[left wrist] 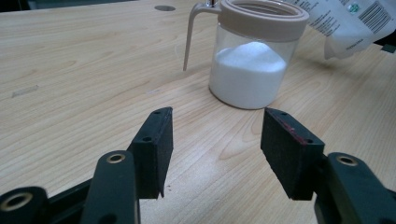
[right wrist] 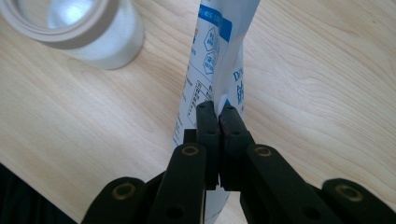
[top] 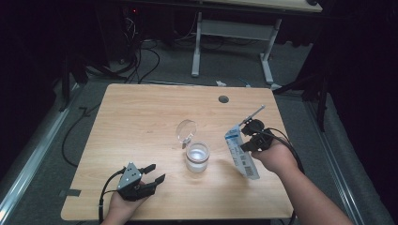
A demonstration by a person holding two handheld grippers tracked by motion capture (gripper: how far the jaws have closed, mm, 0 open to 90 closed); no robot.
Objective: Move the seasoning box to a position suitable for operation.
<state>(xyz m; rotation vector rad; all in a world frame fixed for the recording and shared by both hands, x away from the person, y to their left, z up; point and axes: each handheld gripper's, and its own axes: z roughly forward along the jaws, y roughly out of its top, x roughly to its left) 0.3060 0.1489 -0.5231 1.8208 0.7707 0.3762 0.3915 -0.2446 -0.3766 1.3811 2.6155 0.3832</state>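
Wooden table (top: 141, 117) with a sugar jar, a packet and two hand-held grippers.

Near the table's middle stands a clear jar (top: 197, 157) with a beige rim, about half full of white granules; its round clear lid (top: 186, 130) is flipped open and stands up at the jar's far side. Right of the jar, the right gripper (top: 245, 139) has its jaws pressed together on a white and blue printed packet (top: 241, 152), held tilted above the wood, its upper end leaning toward the jar. Left of the jar and nearer the person, the left gripper (top: 152, 172) rests low over the table with jaws spread apart, holding nothing and pointing toward the jar.
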